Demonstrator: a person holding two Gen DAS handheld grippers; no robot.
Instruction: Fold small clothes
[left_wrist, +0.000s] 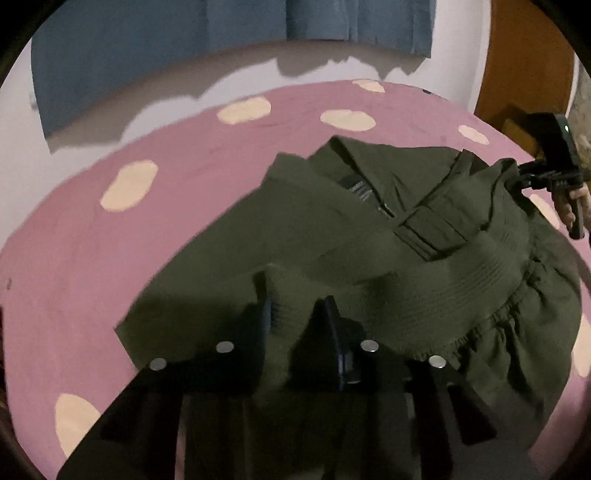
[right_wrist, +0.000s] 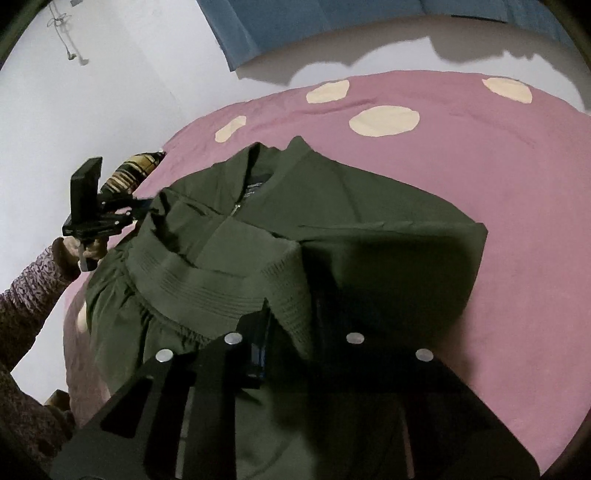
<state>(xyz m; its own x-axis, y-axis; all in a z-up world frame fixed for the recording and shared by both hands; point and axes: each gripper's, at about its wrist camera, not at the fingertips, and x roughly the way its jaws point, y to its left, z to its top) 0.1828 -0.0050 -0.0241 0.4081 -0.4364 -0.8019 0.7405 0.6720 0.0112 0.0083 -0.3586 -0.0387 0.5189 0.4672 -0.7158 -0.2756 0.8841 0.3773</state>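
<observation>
Olive zip jacket (left_wrist: 369, 236) lies mid-frame on the pink spotted bedspread (left_wrist: 110, 240). Left gripper (left_wrist: 299, 321) and right gripper (right_wrist: 291, 325) each have jaws clamped on its ribbed hem (left_wrist: 424, 291), lifted. Fold under way; next, I judge, carry hem toward the collar (right_wrist: 258, 173) evenly.

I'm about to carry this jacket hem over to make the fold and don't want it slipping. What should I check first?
1. Left hand-held gripper shut on the jacket hem: ok.
2. Right hand-held gripper shut on the hem: ok; one finger is hidden under cloth.
3. Hem lifted between both grips: ok.
4. Collar end lying flat on the bedspread: ok.
5. Sleeves tucked in: cannot tell.
</observation>
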